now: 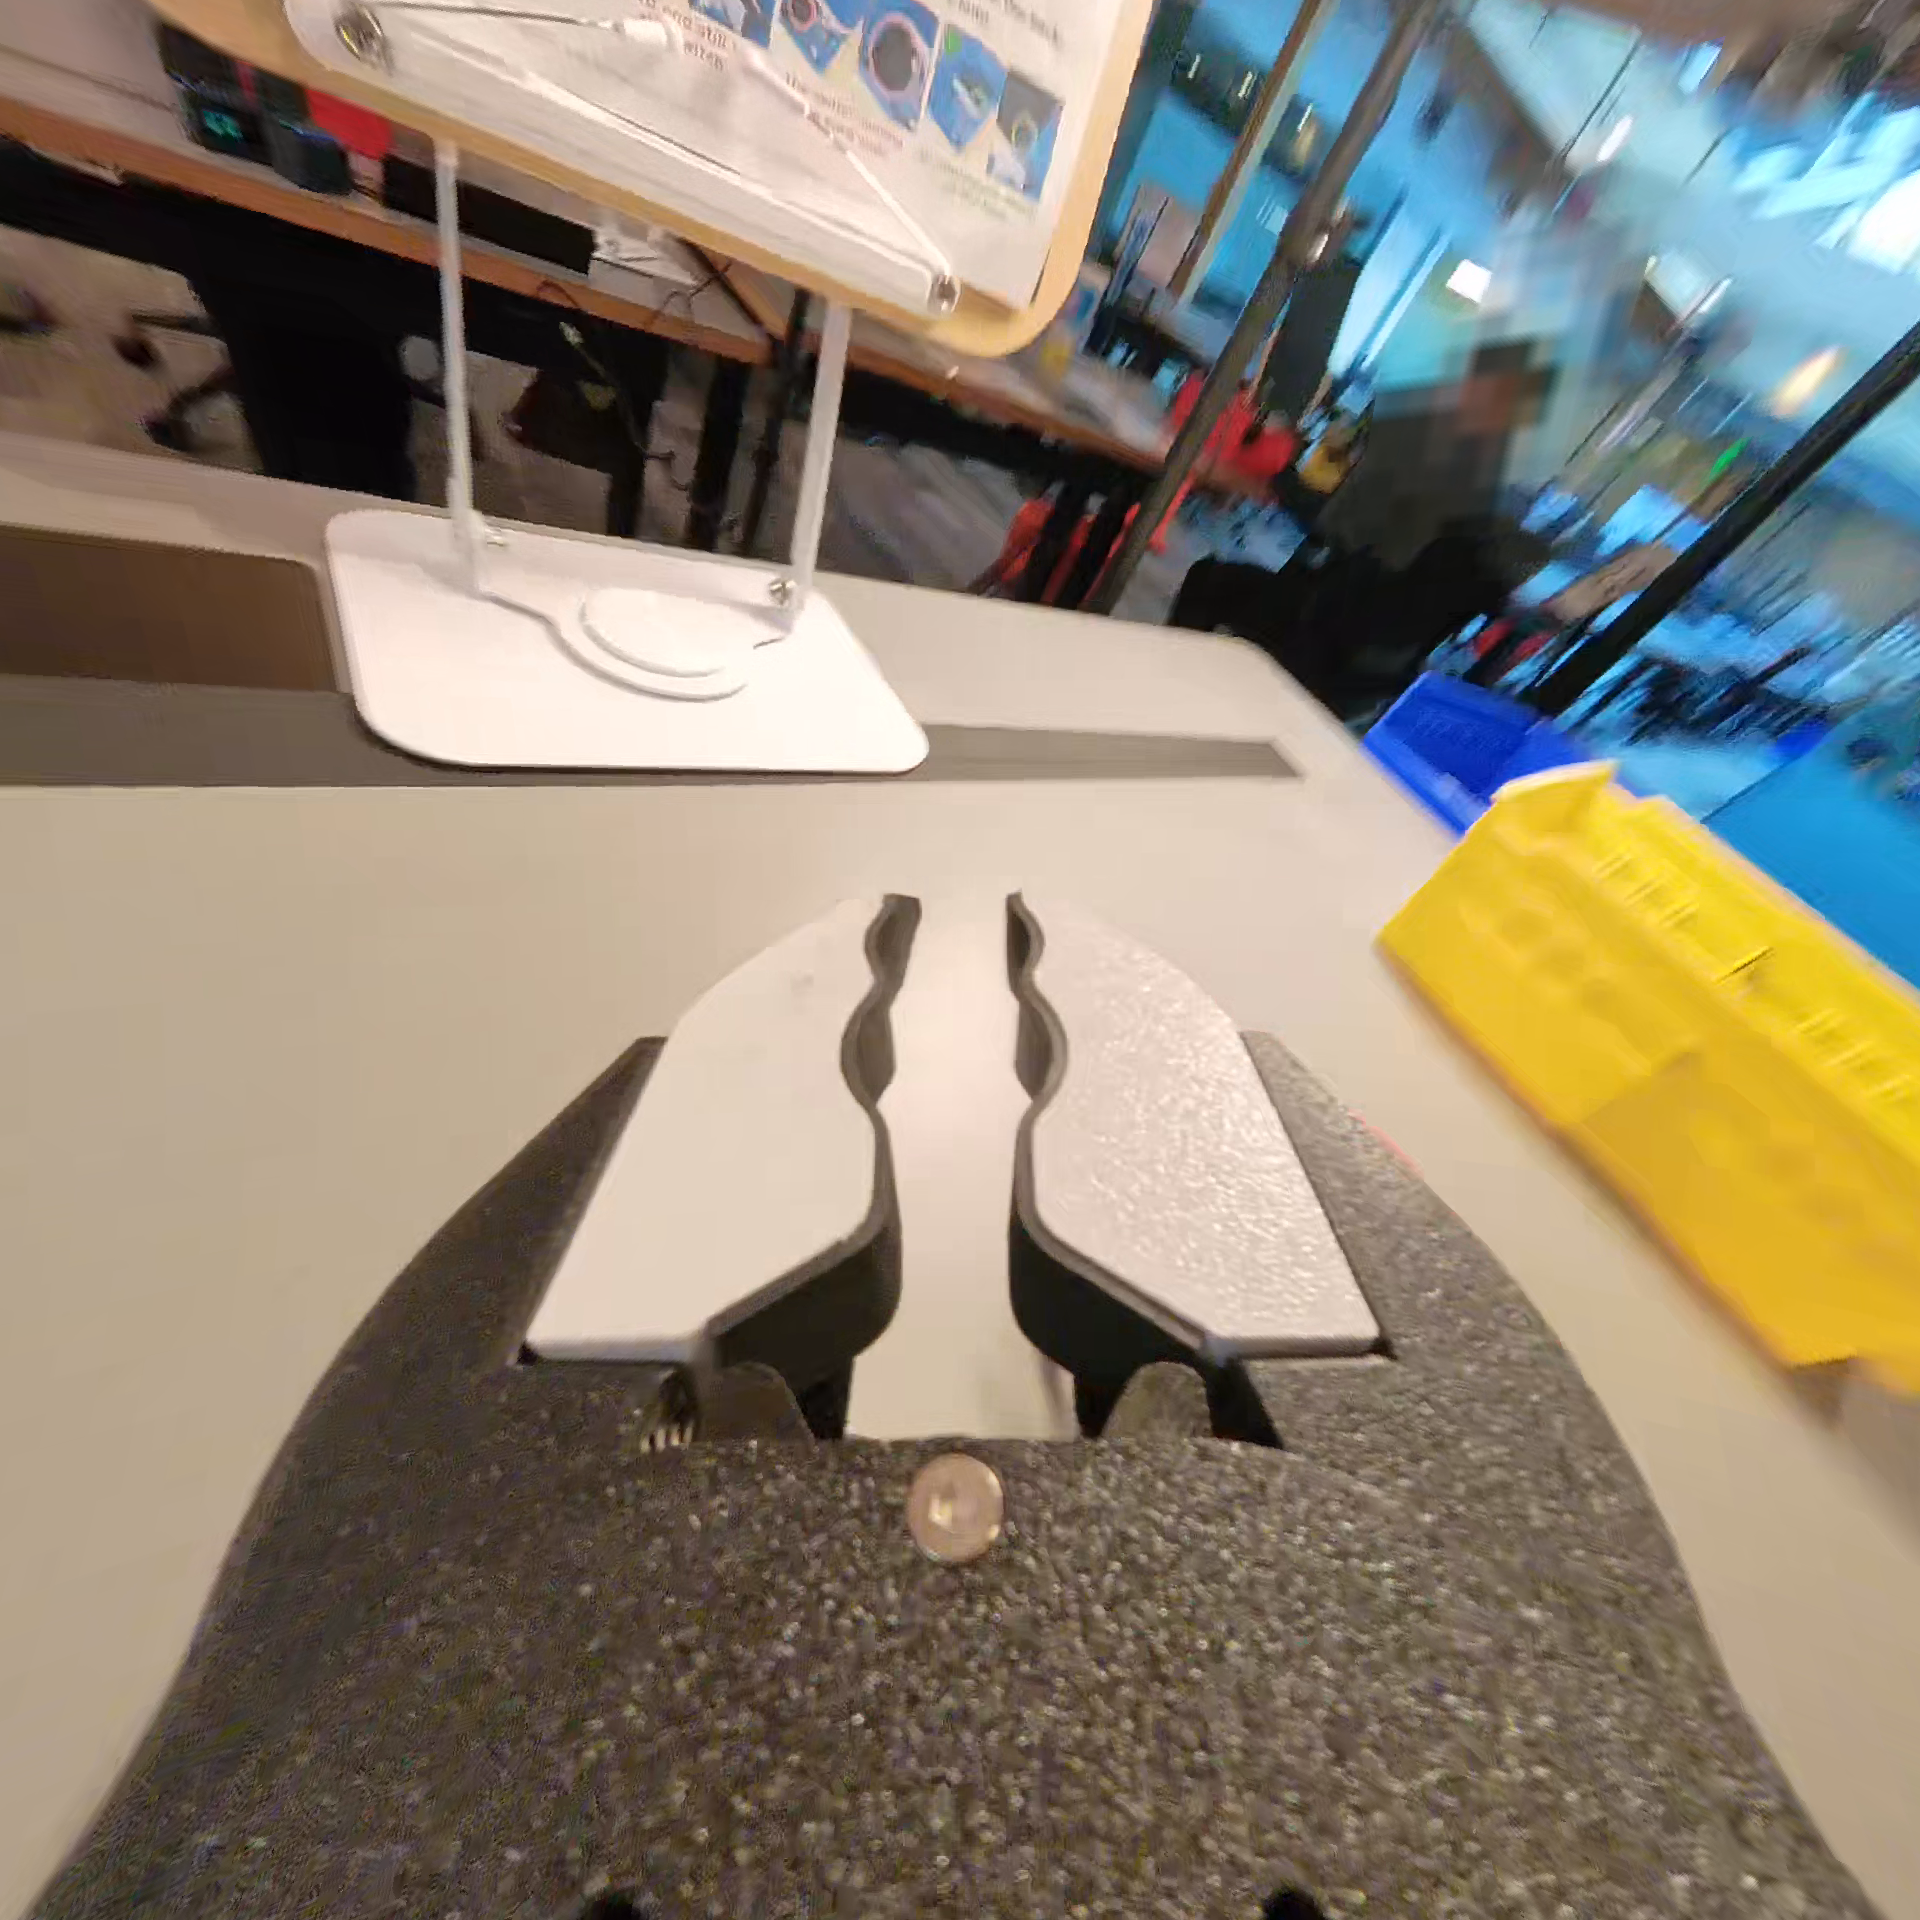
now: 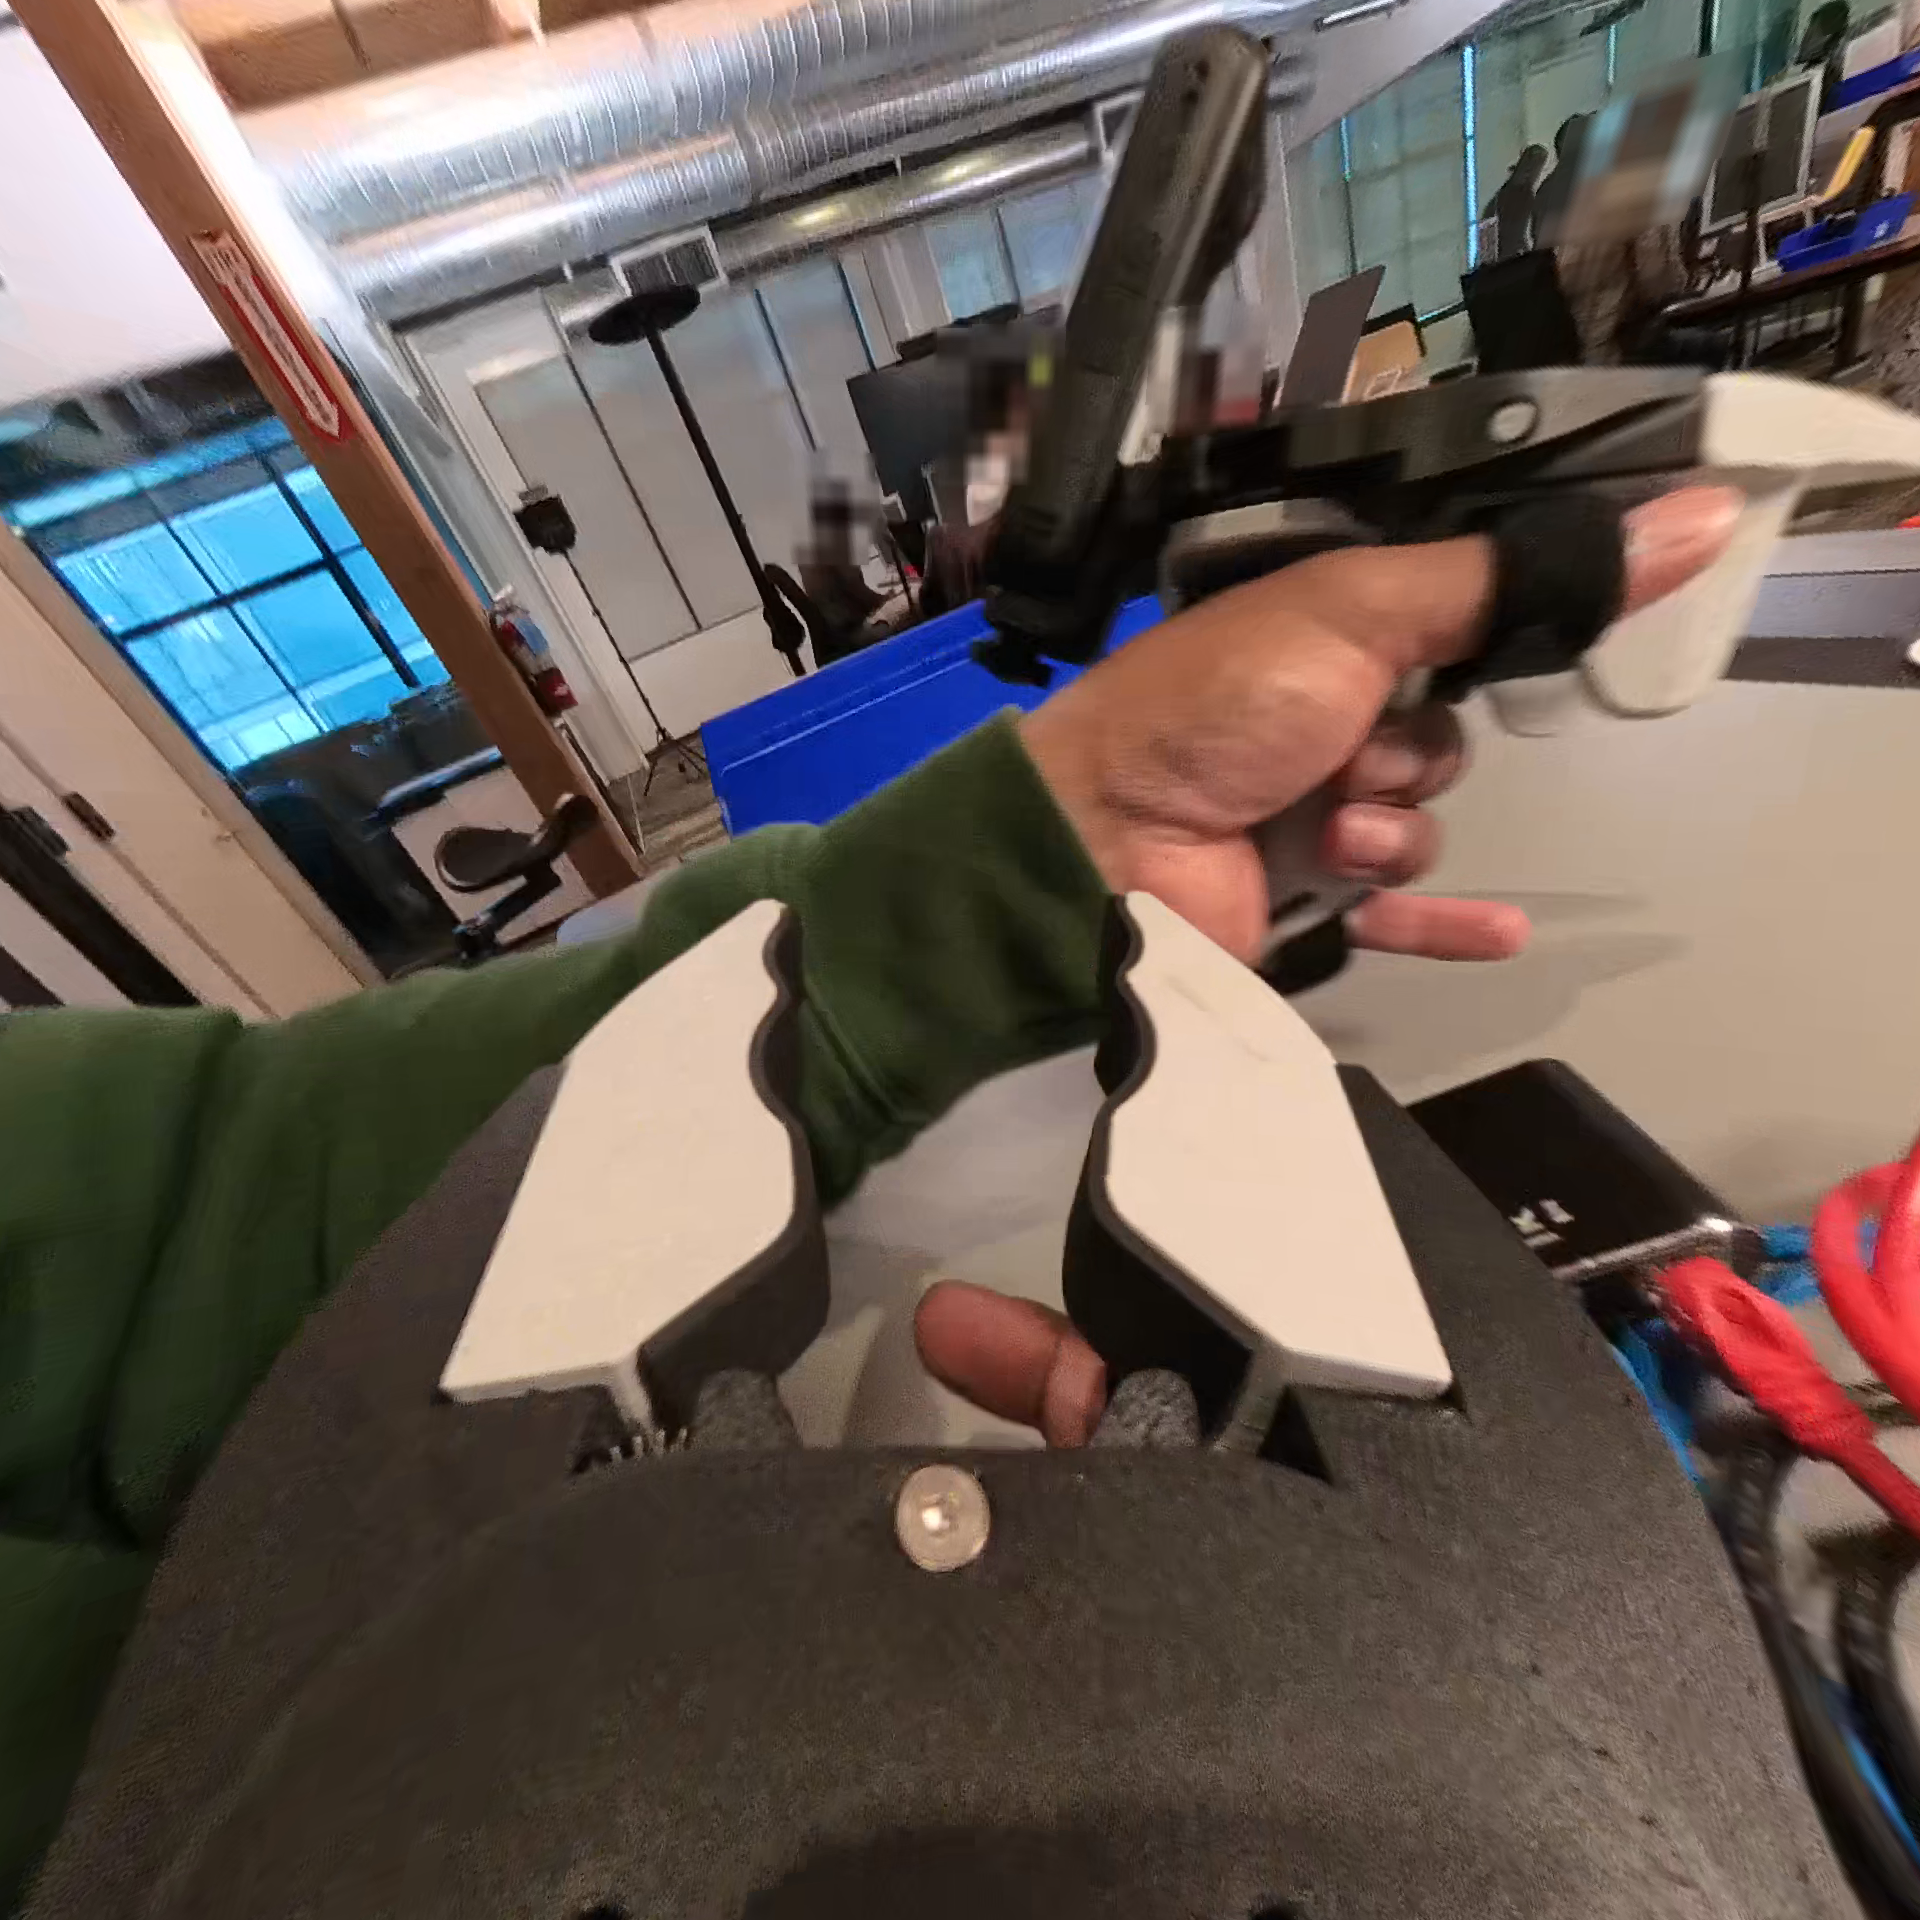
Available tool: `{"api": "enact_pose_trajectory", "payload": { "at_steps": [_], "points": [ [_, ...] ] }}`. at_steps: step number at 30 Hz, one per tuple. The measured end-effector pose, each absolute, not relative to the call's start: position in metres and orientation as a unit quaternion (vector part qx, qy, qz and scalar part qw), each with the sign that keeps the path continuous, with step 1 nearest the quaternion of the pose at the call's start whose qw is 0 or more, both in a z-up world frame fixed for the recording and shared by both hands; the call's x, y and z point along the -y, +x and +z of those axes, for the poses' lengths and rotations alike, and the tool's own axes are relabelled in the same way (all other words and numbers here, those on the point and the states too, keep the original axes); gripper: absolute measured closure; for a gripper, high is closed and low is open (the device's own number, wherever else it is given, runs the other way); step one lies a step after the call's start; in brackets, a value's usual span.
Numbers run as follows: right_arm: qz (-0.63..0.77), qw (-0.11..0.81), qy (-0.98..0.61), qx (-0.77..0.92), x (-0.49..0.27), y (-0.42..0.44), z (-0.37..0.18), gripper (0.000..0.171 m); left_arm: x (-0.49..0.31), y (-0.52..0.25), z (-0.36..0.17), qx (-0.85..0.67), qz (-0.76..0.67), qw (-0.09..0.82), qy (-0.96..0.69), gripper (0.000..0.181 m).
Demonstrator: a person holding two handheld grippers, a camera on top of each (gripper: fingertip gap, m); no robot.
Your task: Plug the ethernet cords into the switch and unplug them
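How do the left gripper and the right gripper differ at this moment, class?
The left gripper has its jaws a narrow gap apart, over bare grey table; the right gripper has its jaws spread much wider, framing a green sleeve. Both are empty, with pale fingers on black bodies.

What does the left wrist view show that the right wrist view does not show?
Only the left wrist view: a white sign stand and a yellow plastic bin. Only the right wrist view: a black box-shaped switch, red cords, a hand in a green sleeve holding the other gripper. Both: the grey table and open fingers holding nothing.
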State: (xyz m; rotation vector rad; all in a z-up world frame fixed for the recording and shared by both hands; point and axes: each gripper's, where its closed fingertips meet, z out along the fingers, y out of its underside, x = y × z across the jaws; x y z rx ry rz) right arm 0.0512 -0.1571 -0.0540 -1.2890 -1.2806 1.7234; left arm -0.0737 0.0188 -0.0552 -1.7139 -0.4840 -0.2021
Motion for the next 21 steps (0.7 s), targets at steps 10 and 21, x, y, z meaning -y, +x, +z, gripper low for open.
{"api": "enact_pose_trajectory", "payload": {
  "at_steps": [10, 21],
  "points": [
    [0.616, 0.414, -0.491, 0.455, 0.096, 0.039, -0.042, 0.104, -0.012, -0.042, 0.018, 0.127, -0.211, 0.811, -0.531, 0.181],
    [0.739, 0.343, -0.458, 0.356, 0.059, 0.006, -0.018, 0.099, 0.004, -0.056, 0.028, 0.244, -0.355, 0.803, -0.412, 0.181]
  ]
}}
